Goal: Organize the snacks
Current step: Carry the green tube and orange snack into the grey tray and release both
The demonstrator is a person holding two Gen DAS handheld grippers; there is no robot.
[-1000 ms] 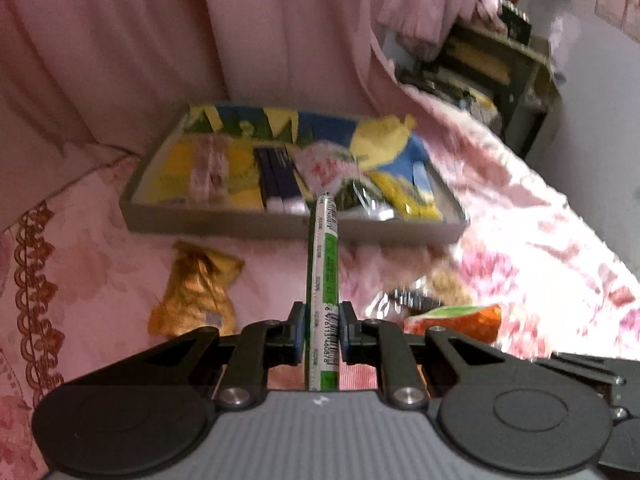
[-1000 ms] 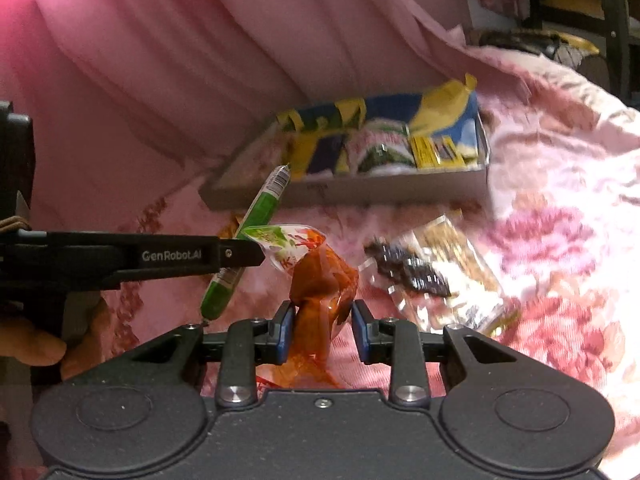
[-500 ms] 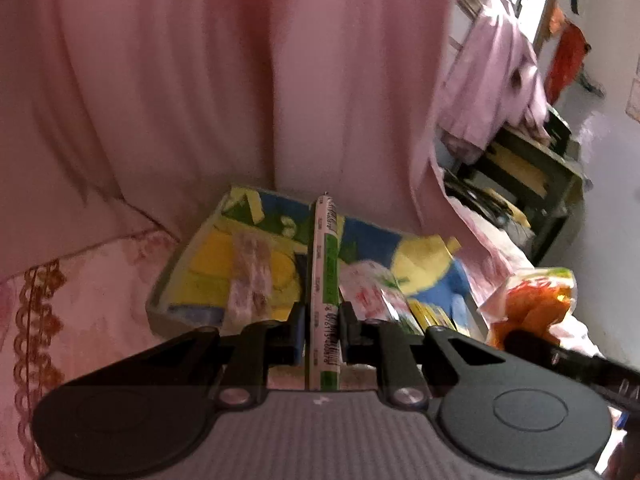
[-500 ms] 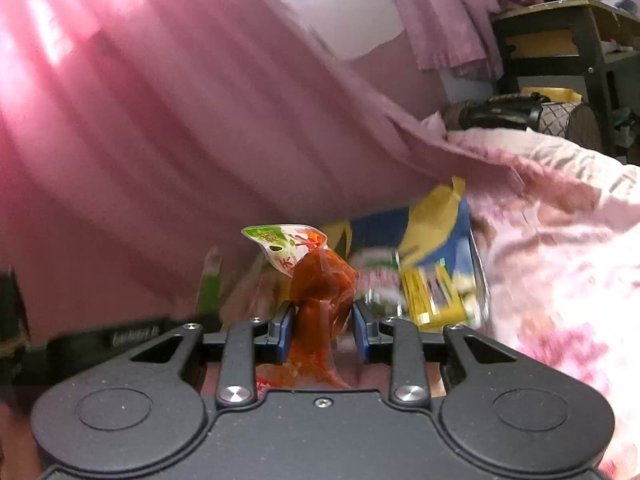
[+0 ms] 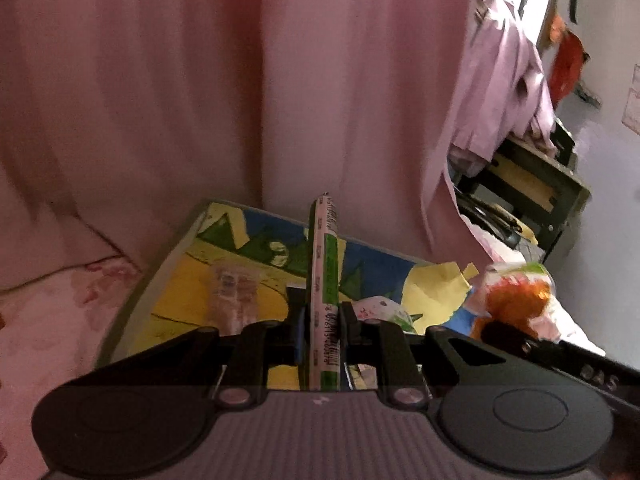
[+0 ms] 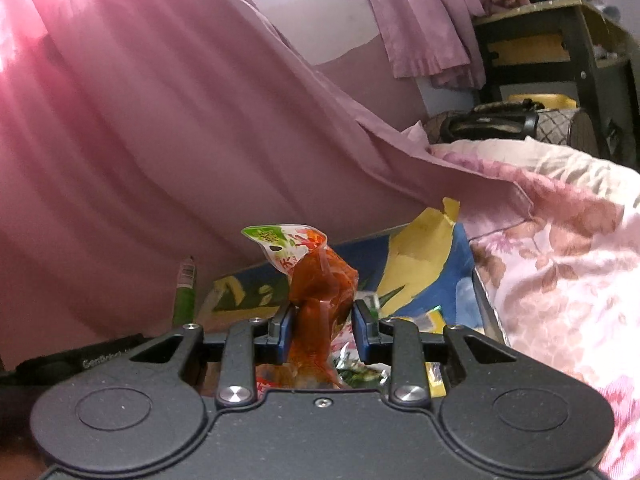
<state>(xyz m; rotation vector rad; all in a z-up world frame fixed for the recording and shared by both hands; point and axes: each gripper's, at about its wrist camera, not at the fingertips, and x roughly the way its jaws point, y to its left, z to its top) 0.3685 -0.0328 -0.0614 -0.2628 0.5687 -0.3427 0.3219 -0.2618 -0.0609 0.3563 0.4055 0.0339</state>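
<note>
**Both snacks carried over the tray**

Left gripper has its jaws clamped on a green-and-white stick snack, held above the tray on the bed. Right gripper jaws are clamped on an orange snack packet beside it. Delivery step, I'd say; next comes lowering each into a free spot and letting go

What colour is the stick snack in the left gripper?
Green and white stick snack, with a barcode; clearest in the left wrist view.

Upright green-white stick snack, orange pouch (crumpled), over colourful tray.
</note>
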